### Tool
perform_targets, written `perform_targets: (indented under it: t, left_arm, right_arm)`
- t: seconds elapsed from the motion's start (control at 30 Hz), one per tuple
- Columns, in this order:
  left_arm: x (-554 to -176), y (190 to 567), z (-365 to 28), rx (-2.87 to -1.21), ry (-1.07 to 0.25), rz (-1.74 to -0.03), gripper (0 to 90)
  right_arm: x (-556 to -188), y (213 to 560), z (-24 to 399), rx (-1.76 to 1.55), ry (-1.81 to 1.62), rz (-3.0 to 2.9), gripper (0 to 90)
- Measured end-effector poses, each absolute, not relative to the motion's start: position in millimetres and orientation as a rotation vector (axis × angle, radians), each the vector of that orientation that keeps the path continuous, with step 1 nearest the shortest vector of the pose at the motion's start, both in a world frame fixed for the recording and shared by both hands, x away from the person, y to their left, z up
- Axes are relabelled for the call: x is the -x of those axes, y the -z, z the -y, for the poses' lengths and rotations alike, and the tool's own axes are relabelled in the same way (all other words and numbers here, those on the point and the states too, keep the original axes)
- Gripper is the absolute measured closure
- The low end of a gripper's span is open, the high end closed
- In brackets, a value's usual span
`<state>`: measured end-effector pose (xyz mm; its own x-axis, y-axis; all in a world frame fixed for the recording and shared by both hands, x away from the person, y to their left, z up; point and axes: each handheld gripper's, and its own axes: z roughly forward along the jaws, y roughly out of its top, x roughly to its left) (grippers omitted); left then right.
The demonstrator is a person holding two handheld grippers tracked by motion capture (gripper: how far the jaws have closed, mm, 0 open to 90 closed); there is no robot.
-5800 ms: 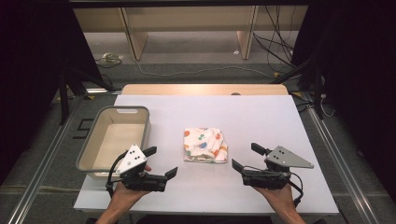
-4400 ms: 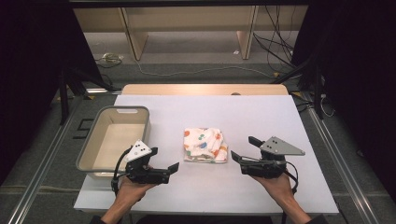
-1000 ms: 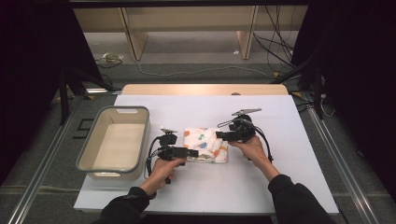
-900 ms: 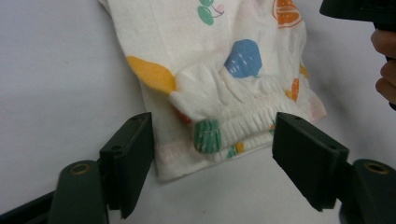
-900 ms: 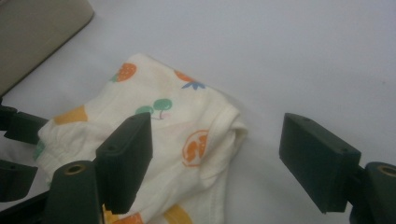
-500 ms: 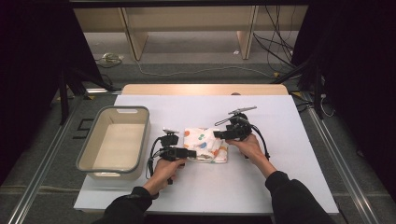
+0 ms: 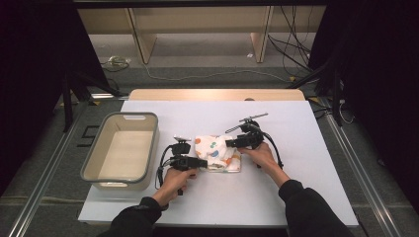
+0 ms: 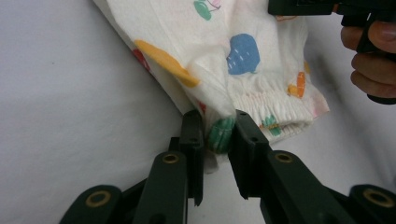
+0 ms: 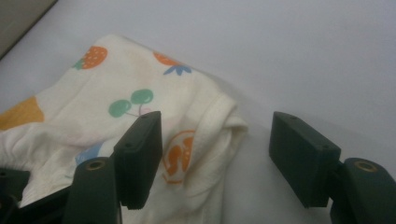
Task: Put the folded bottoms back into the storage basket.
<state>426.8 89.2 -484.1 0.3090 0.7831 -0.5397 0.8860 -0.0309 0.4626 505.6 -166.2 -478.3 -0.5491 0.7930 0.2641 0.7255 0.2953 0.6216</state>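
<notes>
Fingers (image 8: 194,140) of left gripper (image 8: 219,140) pinch folded garment (image 8: 233,60) corner to anchor it; right gripper (image 9: 217,154), jaws just closing, straddles opposite edge, not gripping yet.

White table (image 7: 306,163), folded printed cloth (image 7: 217,152), grey bin (image 7: 121,150)

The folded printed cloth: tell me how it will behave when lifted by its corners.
The printed cloth will likely droop and unfold: it lies in soft, rumpled folds. It looks light, being thin fabric. The left gripper pinches only a small corner, so the rest probably hangs and sways.
</notes>
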Motion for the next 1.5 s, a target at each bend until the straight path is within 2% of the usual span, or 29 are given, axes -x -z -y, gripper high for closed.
perform_targets:
  t: [0.4,0.53,0.57,0.83,1.03,1.5]
  left_arm:
    - [-426.4,483.7,-90.7,-1.838,0.177,-1.468,77.4]
    - [-426.5,481.9,-90.0,-1.838,0.175,-1.465,77.5]
    - [-426.3,481.6,-90.0,-1.847,0.172,-1.457,77.6]
    - [-425.7,479.2,-89.4,-1.854,0.173,-1.447,79.3]
    - [-425.1,472.5,-92.0,-1.853,0.165,-1.417,80.3]
    - [-423.9,450.2,-103.4,-1.834,0.142,-1.361,80.4]
  right_arm:
    - [-510.0,482.6,164.2,-1.431,-1.098,-2.447,43.8]
    - [-509.2,482.7,160.8,-1.419,-1.099,-2.46,55.8]
    - [-508.0,482.8,158.5,-1.412,-1.084,-2.461,62.2]
    - [-506.9,481.6,158.3,-1.425,-1.09,-2.464,74.9]
    - [-503.2,476.0,154.9,-1.393,-1.102,-2.453,77.7]
    - [-495.7,447.9,154.0,-1.375,-1.243,-2.367,78.0]
